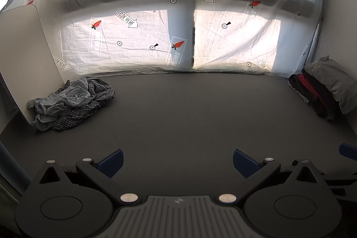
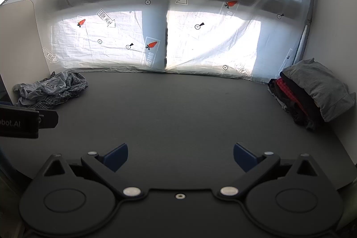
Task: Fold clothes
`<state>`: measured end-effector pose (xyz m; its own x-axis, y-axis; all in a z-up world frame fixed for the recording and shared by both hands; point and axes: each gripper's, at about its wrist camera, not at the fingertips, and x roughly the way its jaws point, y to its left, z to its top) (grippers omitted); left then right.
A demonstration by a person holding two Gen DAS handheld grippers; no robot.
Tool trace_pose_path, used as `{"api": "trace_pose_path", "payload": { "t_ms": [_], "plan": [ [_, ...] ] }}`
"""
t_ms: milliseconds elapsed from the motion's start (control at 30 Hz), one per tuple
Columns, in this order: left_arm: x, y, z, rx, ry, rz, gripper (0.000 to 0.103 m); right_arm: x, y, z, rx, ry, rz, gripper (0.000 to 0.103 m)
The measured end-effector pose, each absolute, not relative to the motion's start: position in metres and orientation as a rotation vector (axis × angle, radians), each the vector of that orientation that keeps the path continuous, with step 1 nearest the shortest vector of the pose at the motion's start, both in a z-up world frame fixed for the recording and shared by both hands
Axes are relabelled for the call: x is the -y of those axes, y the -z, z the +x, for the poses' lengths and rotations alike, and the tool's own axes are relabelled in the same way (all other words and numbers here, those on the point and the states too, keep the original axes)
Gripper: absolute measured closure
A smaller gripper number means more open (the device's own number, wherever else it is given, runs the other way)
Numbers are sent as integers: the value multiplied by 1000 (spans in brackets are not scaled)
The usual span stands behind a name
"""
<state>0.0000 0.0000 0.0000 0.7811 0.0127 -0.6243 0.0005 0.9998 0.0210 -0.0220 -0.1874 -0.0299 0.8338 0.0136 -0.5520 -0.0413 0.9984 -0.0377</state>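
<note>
A crumpled heap of unfolded clothes (image 1: 71,102), a pale blue-grey garment over a dark checked one, lies at the far left of the dark grey table (image 1: 178,113); the right wrist view shows this heap (image 2: 51,90) too. A stack of folded clothes (image 1: 323,90), grey on top with red and black beneath, sits at the far right and shows again (image 2: 312,93) in the right wrist view. My left gripper (image 1: 177,162) hangs open over the near middle of the table, nothing between its blue pads. My right gripper (image 2: 180,156) is open too and holds nothing.
A white sheet (image 1: 178,37) printed with carrots and arrows hangs behind the table, backlit by a window. A white board (image 1: 24,55) leans at the left behind the heap. White wall stands at the right. Part of the left gripper's body (image 2: 24,121) shows at the right view's left edge.
</note>
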Motion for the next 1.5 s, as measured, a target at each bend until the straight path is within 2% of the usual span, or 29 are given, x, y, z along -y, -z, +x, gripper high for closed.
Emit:
{"api": "trace_pose_path", "payload": {
  "t_ms": [1500],
  "plan": [
    [2,6,9,-681,-1,39,0,196,32,-10,-590,-22,-37,1]
  ]
}}
